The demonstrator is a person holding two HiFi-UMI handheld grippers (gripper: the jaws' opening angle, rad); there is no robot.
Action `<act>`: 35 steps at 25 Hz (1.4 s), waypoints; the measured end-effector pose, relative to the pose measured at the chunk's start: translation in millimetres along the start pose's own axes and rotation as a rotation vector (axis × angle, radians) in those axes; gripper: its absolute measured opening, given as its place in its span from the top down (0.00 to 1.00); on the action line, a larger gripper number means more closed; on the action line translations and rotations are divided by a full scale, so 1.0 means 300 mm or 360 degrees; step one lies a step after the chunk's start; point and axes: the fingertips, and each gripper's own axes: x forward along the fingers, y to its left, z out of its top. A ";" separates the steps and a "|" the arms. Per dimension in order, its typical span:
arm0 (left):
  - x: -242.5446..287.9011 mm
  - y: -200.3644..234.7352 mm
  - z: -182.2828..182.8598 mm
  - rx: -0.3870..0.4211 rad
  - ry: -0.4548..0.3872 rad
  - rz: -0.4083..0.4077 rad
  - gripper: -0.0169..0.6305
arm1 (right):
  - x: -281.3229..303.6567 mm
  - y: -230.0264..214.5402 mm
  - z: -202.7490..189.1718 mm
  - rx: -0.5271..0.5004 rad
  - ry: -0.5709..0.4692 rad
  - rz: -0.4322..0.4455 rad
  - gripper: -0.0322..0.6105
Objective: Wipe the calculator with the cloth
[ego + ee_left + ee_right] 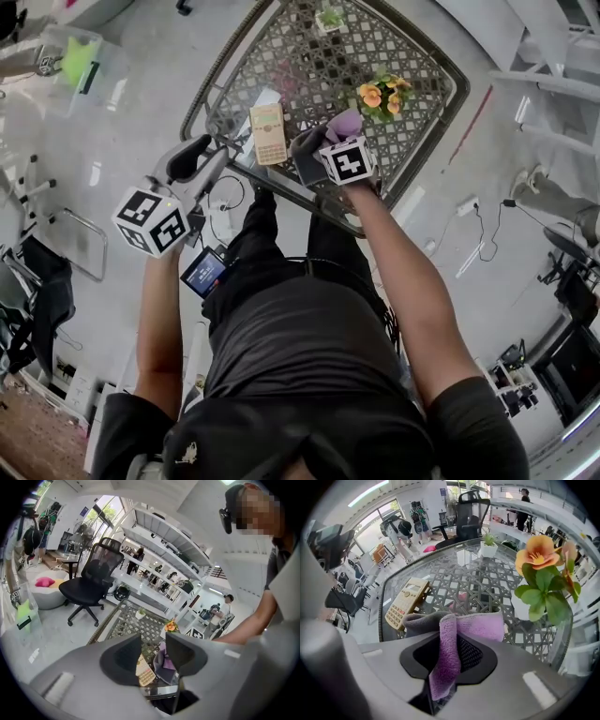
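Head view puts the calculator [268,133] flat on the glass-topped lattice table [309,56], near the edge closest to me, keys up, nothing touching it. Just to its right is the purple cloth [343,124], pinched in my right gripper [449,660]. The right gripper view shows the jaws closed tight on a fold, with the rest draped forward over them, which leaves loose fabric to drag across the keys. My left gripper [153,656] hovers off the table's near-left corner, jaws apart with nothing between them and the calculator visible beyond the gap. I judge it is placed there to steady the calculator. Potted orange flowers [382,94] stand close on the right, so I'd mind them while sweeping
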 end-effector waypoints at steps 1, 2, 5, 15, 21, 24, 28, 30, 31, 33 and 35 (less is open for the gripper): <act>0.001 -0.006 0.007 0.0006 -0.0002 -0.0002 0.64 | 0.000 -0.009 -0.006 0.0017 -0.0008 0.0003 0.83; 0.001 -0.011 0.015 0.0012 -0.0003 -0.0003 0.64 | -0.002 -0.018 -0.013 0.0031 -0.0011 0.0004 0.83; 0.000 -0.026 0.034 0.0025 -0.0006 -0.0006 0.64 | -0.020 -0.037 -0.040 0.0100 -0.0010 0.0020 0.83; -0.010 -0.073 0.063 0.0057 -0.0004 -0.0003 0.64 | -0.079 -0.090 -0.108 0.0322 -0.0065 0.0056 0.83; -0.009 -0.101 0.055 0.0063 0.0037 -0.0008 0.64 | -0.122 -0.075 -0.134 0.0485 -0.0154 0.0169 0.82; 0.001 -0.108 0.042 0.0078 0.0082 -0.0007 0.64 | -0.132 -0.067 -0.163 0.0574 -0.0166 0.0216 0.81; 0.021 -0.130 0.024 0.0095 0.0123 -0.0021 0.64 | -0.142 -0.068 -0.222 0.0665 -0.0126 0.0233 0.80; 0.033 -0.142 0.020 0.0103 0.0133 -0.0035 0.64 | -0.151 -0.070 -0.244 0.0699 -0.0113 0.0236 0.80; 0.039 -0.148 0.020 0.0108 0.0138 -0.0043 0.64 | -0.158 -0.072 -0.251 0.0716 -0.0115 0.0237 0.80; 0.050 -0.161 0.021 0.0119 0.0143 -0.0060 0.64 | -0.174 -0.075 -0.260 0.0750 -0.0125 0.0242 0.81; 0.059 -0.171 0.028 0.0122 0.0144 -0.0076 0.64 | -0.192 -0.079 -0.261 0.0771 -0.0138 0.0244 0.81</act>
